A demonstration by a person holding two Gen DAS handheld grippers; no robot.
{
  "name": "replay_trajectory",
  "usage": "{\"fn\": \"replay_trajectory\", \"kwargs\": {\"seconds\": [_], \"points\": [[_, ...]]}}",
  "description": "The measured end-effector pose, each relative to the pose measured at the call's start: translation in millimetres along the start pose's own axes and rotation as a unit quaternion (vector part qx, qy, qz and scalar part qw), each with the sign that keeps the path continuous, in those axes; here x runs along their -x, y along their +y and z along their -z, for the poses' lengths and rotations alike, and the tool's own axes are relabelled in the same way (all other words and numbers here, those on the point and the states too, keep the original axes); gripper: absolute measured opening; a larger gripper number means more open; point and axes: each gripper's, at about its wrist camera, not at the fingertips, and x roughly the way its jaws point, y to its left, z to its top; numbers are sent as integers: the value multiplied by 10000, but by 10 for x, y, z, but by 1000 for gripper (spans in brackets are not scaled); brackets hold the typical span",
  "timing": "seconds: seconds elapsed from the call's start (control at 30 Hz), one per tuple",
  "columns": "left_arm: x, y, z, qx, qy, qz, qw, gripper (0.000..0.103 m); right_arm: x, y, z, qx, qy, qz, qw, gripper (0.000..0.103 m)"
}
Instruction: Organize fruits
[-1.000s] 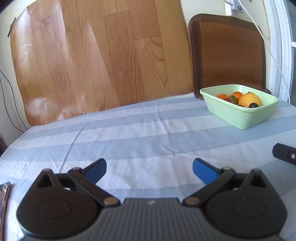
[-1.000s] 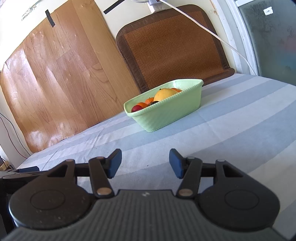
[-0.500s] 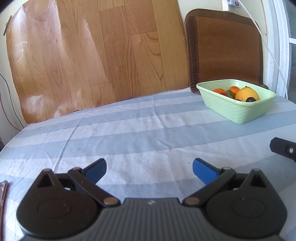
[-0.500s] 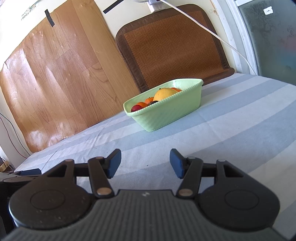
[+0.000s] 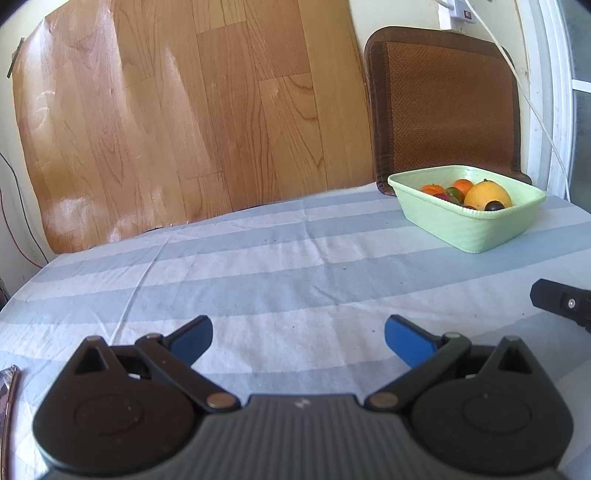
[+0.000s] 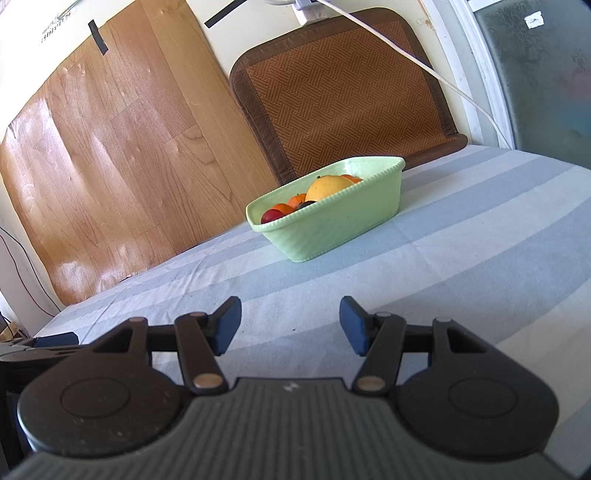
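Left gripper (image 5: 297, 338), right gripper (image 6: 290, 321): jaws apart, nothing between. Green basket (image 6: 343, 225) with fruits (image 6: 327, 186) well ahead of jaws. Fruit likely smooth, bruisable, rolls easily; pinch gently across widest part.

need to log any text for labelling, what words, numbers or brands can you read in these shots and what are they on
Nothing can be read for certain.
Row of small printed digits on the paper strip on the wall, top left of the right wrist view: too small and tilted to read.
Small white mark on the left gripper body, and the same on the right gripper: a tiny logo, not legible.
White sticker on the window glass: blurred, no readable text.
Green basket: no label visible.
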Motion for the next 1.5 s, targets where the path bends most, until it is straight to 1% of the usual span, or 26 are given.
{"fn": "replay_trajectory", "kwargs": {"seconds": [0.27,0.5,0.9,1.3,1.5], "points": [[-6,13,-9,47,82,90,9999,103,-2,10,7,2,18,11,10000,61],[2,17,-4,28,76,120,9999,103,10,25,13,1,13,45,10000,61],[13,52,-3,166,122,243,9995,103,5,23,9,-5,14,45,10000,61],[-11,34,14,155,223,265,9993,103,10,25,7,-23,3,36,10000,61],[-33,11,24,147,303,379,9987,103,9,25,5,-28,1,34,10000,61]]}}
